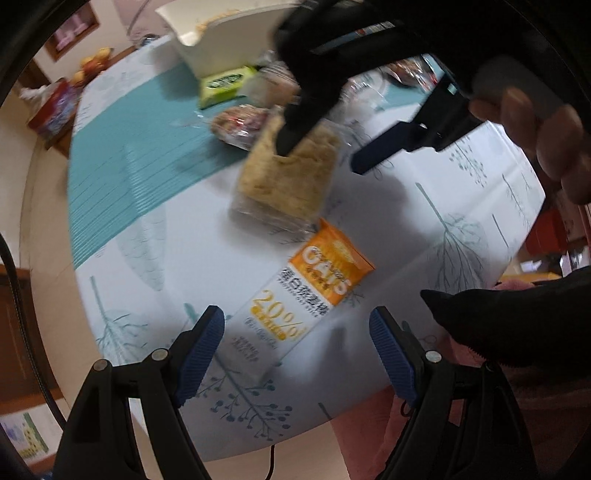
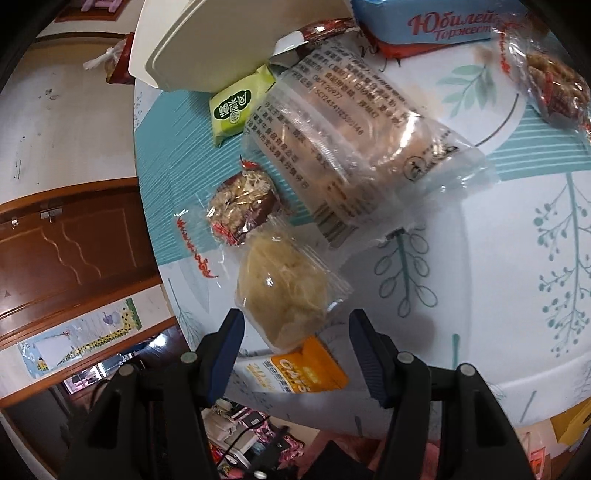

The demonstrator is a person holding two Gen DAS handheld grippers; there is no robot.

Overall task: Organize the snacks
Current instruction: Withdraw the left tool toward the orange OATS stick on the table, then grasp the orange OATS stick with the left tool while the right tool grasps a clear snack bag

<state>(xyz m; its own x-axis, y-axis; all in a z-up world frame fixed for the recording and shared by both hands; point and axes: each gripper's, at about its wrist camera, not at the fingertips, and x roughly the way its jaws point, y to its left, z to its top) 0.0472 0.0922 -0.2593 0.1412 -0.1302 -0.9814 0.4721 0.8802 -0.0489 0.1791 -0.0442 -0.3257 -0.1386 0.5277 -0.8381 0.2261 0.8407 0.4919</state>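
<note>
- Here we see the left gripper (image 1: 297, 328) pointing steeply down at the table (image 1: 155, 229), its blue-padded jaws spread wide with nothing pinched between them.
- Below that gap lies the oat bar (image 1: 299, 302), an orange-and-white wrapper flat on the leaf-print cloth, angled across the view; we cannot tell whether the pads touch it, though it looks apart from both.
- Just beyond the oat bar sits a clear-wrapped pale shredded snack (image 1: 288, 177), its near corner touching or overlapping the bar's orange end.
- In the left wrist view the right gripper (image 1: 321, 155) hangs over that pale snack, one dark finger in front of it and the other off to the side; its jaws stand apart and hold nothing.
- From the right wrist view, the right gripper (image 2: 295, 325) frames the same pale shredded snack (image 2: 284, 291), which lies between but ahead of the finger tips, untouched.
- Further on we see a small brown-wrapped snack (image 2: 240, 210), a large clear pack of biscuits (image 2: 354, 158), and a green packet (image 2: 236, 107) near a white tray (image 2: 207, 48).
- A blue box with Cyrillic lettering (image 2: 436, 26) lies at the far edge, and another red-printed clear bag (image 2: 550, 85) lies off to the right.
- A hand (image 1: 546, 140) grips the right tool's handle.
</note>
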